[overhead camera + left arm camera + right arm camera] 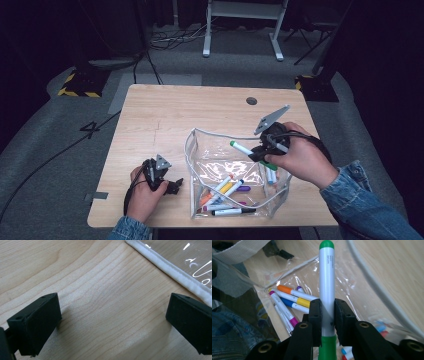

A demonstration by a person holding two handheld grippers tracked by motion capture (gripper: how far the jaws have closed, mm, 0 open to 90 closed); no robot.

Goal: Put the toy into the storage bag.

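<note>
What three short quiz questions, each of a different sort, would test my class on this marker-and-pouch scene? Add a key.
1. True or false: the right gripper is shut on the green marker.
2. The left gripper is: A) clamping the pouch rim, B) open over bare table, C) holding an orange marker.
3. Fill in: the loose markers lie inside the clear ______.

Key: 1 true; 2 B; 3 pouch.

Dark lab or studio, grey carpet [60, 150], hazard-striped stand bases [80, 85], floor cables [170, 40]
</note>
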